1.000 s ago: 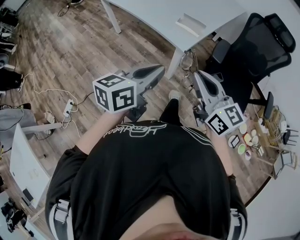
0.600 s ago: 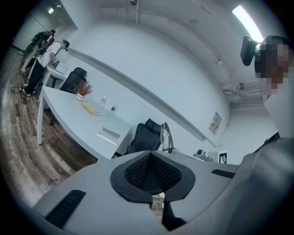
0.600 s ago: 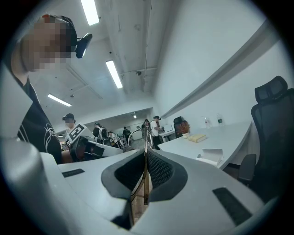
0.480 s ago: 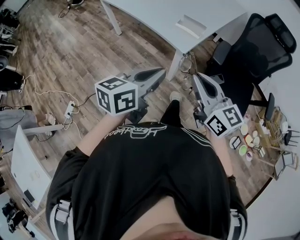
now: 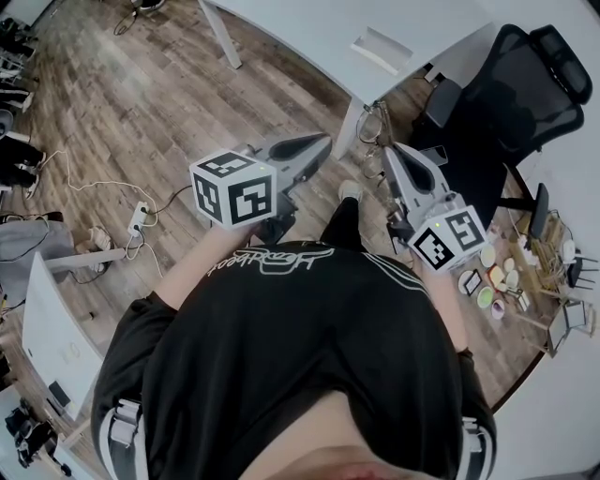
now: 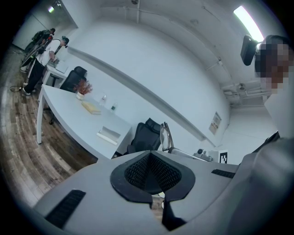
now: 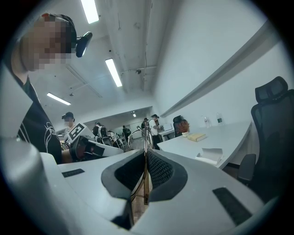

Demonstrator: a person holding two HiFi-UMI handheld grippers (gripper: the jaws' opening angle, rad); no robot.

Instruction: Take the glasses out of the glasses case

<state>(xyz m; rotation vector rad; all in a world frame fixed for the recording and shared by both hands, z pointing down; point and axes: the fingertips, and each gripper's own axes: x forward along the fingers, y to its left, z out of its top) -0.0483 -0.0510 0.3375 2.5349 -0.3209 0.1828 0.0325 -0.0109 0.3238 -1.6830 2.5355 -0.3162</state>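
Note:
A pair of thin-framed glasses [image 5: 374, 141] hangs in the air in front of the white table [image 5: 309, 28], with my right gripper [image 5: 387, 152] shut on it. In the right gripper view the frame [image 7: 144, 131] stands upright, pinched between the jaws of the right gripper [image 7: 145, 158]. My left gripper [image 5: 322, 143] is held level to the left of the glasses, apart from them, shut with nothing in it. The left gripper view shows its closed jaws [image 6: 152, 160] and the glasses [image 6: 166, 137] beyond. A white open case-like box [image 5: 380, 49] lies on the table.
A black office chair [image 5: 511, 89] stands at the right, close to the table's corner. Cables and a power strip [image 5: 139, 217] lie on the wooden floor at the left. Small dishes and clutter [image 5: 497, 281] sit on the floor at the right. A book [image 6: 91, 107] lies further along the table.
The left gripper has shifted slightly right and up. The right gripper still holds the glasses in nearly the same place.

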